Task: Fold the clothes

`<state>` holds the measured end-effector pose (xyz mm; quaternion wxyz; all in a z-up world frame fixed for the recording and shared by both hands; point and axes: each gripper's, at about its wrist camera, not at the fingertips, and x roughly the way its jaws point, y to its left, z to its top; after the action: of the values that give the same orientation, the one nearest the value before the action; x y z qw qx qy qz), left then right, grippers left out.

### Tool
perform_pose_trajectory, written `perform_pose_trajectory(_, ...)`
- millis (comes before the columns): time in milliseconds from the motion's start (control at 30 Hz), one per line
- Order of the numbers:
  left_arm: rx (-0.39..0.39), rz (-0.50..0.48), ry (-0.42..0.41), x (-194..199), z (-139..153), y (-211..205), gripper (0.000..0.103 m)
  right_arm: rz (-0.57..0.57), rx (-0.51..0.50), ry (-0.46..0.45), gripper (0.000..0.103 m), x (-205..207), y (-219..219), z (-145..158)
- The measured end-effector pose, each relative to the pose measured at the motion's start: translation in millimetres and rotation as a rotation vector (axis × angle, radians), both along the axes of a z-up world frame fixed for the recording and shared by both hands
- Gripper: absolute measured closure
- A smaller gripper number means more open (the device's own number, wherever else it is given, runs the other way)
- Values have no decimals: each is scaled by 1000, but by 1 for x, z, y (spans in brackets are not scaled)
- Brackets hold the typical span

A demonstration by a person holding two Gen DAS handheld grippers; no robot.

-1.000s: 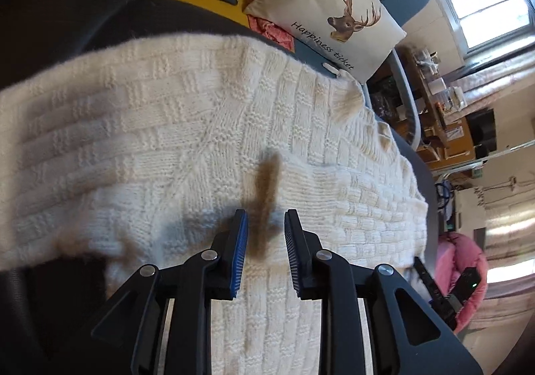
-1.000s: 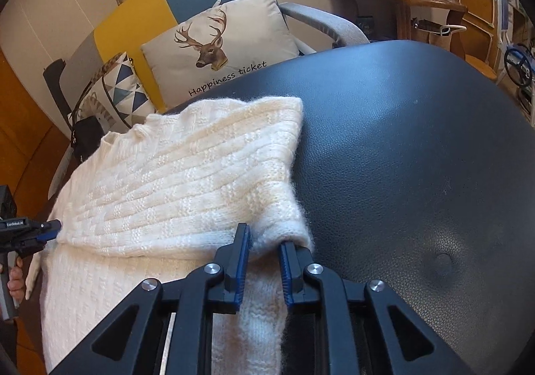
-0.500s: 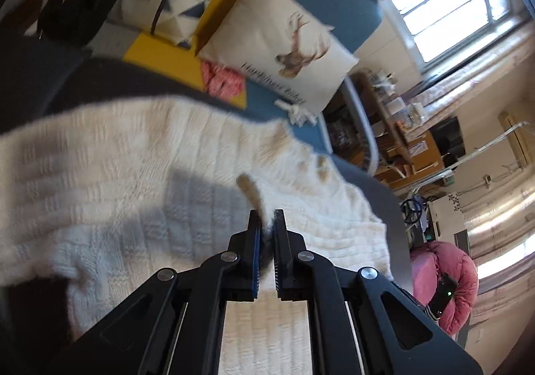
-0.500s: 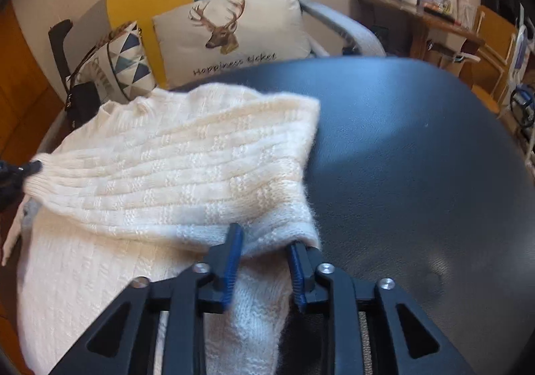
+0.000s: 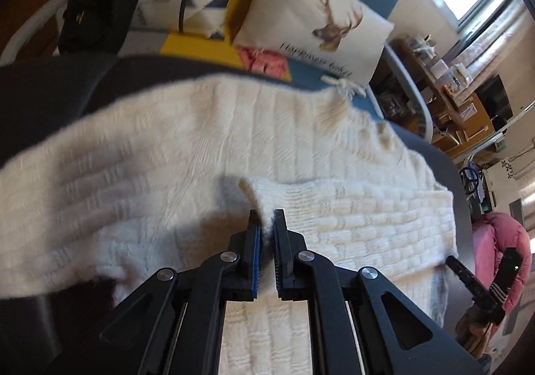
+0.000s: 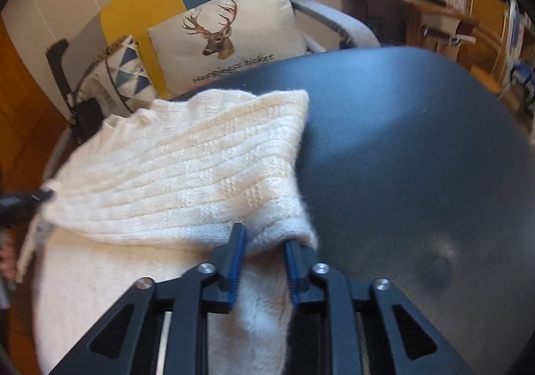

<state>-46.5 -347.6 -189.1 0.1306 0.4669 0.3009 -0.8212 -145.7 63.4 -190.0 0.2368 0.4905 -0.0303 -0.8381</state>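
A cream knitted sweater (image 5: 301, 147) lies spread on a black padded table (image 6: 418, 147), with one part folded over the body. My left gripper (image 5: 266, 224) is shut on a raised pinch of the knit at the inner end of that folded part. My right gripper (image 6: 264, 238) is shut on a thick bunch of the sweater (image 6: 207, 167) at the fold's near right corner, beside bare table. In the right wrist view the left gripper shows as a dark blur at the left edge, at the fold's far end.
Behind the table stands a yellow and blue sofa with a deer cushion (image 6: 227, 37), a triangle-patterned cushion (image 6: 123, 74), a black bag (image 5: 97, 7) and a pink cloth (image 5: 264, 60). A wooden desk (image 6: 418, 7) with clutter is at the back right.
My left gripper went from open above the sweater to shut on a pinch of it and lifted it. The right gripper kept its hold and shifted slightly.
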Motion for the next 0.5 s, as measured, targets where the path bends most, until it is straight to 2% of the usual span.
perform_pose_trajectory(100,24,44,-11,10,-5,-10,91,15,-5,26,79,11,11,19)
perform_pose_trajectory(267,-29,132,24,27,17,-21,90,63,8,123,79,14,-2,45)
perform_pose_trajectory(367,-21,128,103,38,32,-15,90,110,69,124,79,3,-30,34)
perform_pose_trajectory(500,-84,38,97,30,32,15,88,139,131,99,79,-5,-47,10)
